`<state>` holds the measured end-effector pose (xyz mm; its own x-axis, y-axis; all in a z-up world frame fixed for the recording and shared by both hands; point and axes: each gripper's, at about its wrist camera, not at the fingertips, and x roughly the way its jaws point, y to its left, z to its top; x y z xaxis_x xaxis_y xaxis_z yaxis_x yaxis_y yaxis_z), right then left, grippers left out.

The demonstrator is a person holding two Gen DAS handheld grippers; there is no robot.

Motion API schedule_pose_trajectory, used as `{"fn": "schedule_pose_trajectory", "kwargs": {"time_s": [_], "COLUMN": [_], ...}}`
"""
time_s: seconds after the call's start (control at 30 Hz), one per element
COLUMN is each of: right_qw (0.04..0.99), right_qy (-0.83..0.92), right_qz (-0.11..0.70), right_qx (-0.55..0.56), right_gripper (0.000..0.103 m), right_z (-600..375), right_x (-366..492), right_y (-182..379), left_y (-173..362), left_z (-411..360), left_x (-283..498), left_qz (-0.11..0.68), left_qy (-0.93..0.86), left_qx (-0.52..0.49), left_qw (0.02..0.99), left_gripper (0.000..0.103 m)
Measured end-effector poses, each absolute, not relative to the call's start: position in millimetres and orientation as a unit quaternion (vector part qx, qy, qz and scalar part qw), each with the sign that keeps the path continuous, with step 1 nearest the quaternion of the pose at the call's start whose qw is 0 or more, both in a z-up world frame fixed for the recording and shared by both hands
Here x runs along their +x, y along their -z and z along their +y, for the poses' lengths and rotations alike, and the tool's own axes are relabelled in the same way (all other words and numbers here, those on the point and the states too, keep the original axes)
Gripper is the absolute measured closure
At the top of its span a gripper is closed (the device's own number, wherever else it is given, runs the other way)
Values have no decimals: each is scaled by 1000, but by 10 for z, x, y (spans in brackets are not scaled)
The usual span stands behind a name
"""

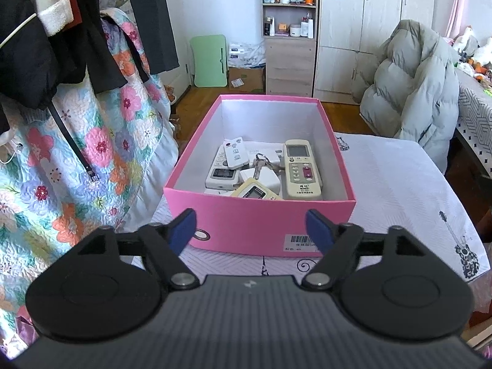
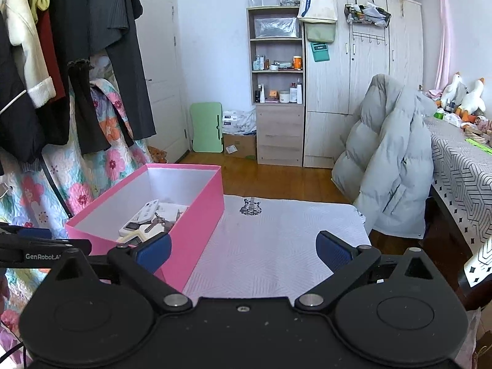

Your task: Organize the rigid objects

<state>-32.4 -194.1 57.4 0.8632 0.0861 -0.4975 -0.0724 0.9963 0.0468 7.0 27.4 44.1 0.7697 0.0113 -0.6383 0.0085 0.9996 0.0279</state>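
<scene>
One pink box sits on the table. Inside it I count three remote controls with small screens: a long cream one, a white one and a yellowish one. There is also one small flat white remote, one bunch of keys, and two white chargers, one square and one flatter behind it. More may lie hidden underneath. Two grippers are in play, the left and the right. One grey puffer coat hangs over a chair.
</scene>
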Motion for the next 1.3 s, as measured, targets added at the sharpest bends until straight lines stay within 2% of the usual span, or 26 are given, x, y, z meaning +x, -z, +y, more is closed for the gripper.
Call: {"fn": "schedule_pose_trajectory", "kwargs": {"time_s": [0.07,0.13,0.17,0.2,1.3], "right_qw": [965,965,965,964,961], "right_qy": [-40,-39,-38,-38,-21], "right_qz": [258,259,260,262,276], "right_qx": [12,14,15,15,16], "right_gripper": [1,1,1,1,0], "right_z": [-1938,-1935,-1934,-1936,-1866], "right_x": [-332,-343,-347,-350,-435], "right_y": [-570,-570,-568,-568,-579], "left_y": [-438,-432,-428,-426,-451], "left_z": [277,290,299,301,211], "left_x": [72,82,83,80,-12], "left_qz": [339,343,344,341,367], "left_qy": [-3,-5,-6,-8,-34], "left_qx": [15,11,8,6,38], "left_qw": [941,939,939,940,929], "left_gripper": [21,13,5,3,0]}}
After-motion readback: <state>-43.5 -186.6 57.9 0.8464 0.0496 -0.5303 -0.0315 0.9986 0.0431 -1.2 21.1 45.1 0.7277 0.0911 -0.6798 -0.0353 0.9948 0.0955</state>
